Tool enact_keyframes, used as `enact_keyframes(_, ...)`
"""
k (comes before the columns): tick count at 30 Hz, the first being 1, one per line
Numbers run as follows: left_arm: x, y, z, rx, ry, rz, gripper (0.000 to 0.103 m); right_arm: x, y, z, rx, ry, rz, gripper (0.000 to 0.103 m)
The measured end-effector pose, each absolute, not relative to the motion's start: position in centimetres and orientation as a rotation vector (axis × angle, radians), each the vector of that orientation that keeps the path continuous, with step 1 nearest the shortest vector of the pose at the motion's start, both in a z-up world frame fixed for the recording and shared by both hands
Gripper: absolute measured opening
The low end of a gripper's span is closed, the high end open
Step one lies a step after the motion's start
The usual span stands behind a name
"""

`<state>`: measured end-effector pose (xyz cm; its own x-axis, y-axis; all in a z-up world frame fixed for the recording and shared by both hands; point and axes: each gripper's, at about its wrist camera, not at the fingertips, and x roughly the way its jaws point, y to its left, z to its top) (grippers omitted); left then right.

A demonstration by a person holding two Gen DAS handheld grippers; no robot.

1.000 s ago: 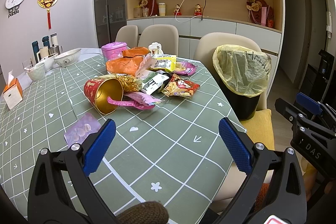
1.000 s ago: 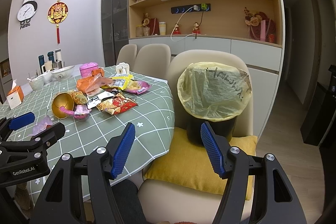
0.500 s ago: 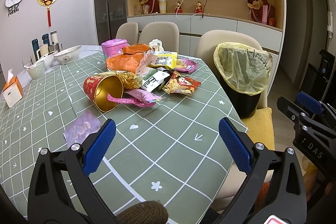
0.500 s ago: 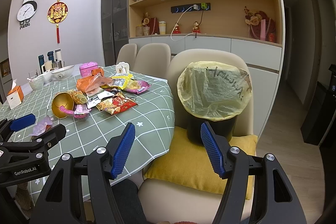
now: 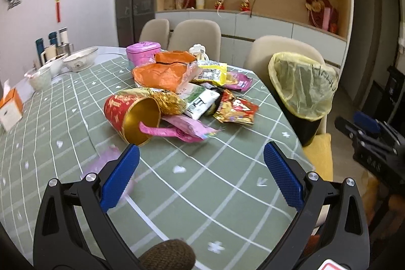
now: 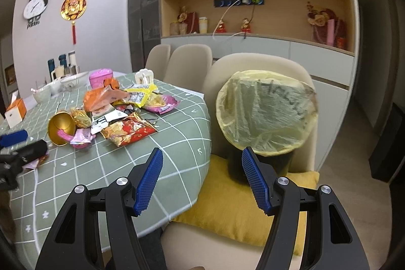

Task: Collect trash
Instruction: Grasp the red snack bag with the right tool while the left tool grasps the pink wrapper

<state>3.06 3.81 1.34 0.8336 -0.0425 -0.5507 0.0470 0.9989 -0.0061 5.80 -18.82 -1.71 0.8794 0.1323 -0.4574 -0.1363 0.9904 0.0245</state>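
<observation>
A pile of trash lies on the green checked table [image 5: 222,184]: a red and gold paper cup [image 5: 131,115] on its side, a pink wrapper [image 5: 187,129], a red snack bag [image 5: 236,110], orange bags [image 5: 162,75] and a yellow packet [image 5: 211,71]. A pale purple wrapper [image 5: 101,163] lies by my left fingertip. A black bin with a yellow liner [image 5: 303,90] stands on a chair cushion [image 6: 243,204] right of the table. My left gripper [image 5: 201,166] is open and empty over the table, short of the pile. My right gripper [image 6: 201,168] is open and empty, before the bin [image 6: 265,118].
Bowls [image 5: 81,61] and cups stand at the table's far left, with an orange tissue box [image 5: 10,108] and a pink tin [image 5: 143,53]. Beige chairs [image 5: 195,36] ring the far side. Shelves and cabinets fill the back wall.
My left gripper has moved forward toward the trash pile, which now looks larger and nearer. My right gripper has moved a little closer to the table and bin. Both stayed open.
</observation>
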Motion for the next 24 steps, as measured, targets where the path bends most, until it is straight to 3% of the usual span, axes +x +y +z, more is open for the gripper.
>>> enact_keyframes(4,3.5,7.3,1.5,0.038,0.605,-0.057,0.094,8.7,-18.2,-2.1,-0.04,0.513,0.179,0.061)
enact_keyframes(13,3.7,15.8,-2.4,-0.121,0.853,0.076,0.093,12.0,-16.2,-4.4,-0.046,0.585,0.267,0.061)
enact_keyframes(18,4.4,16.6,-3.3,-0.148,0.877,0.043,0.075,12.0,-15.6,-5.2,-0.056,0.597,0.28,0.061)
enact_keyframes(24,5.8,16.4,-4.0,-0.132,0.919,0.009,0.071,11.7,-15.5,-4.8,-0.064,0.58,0.278,0.061)
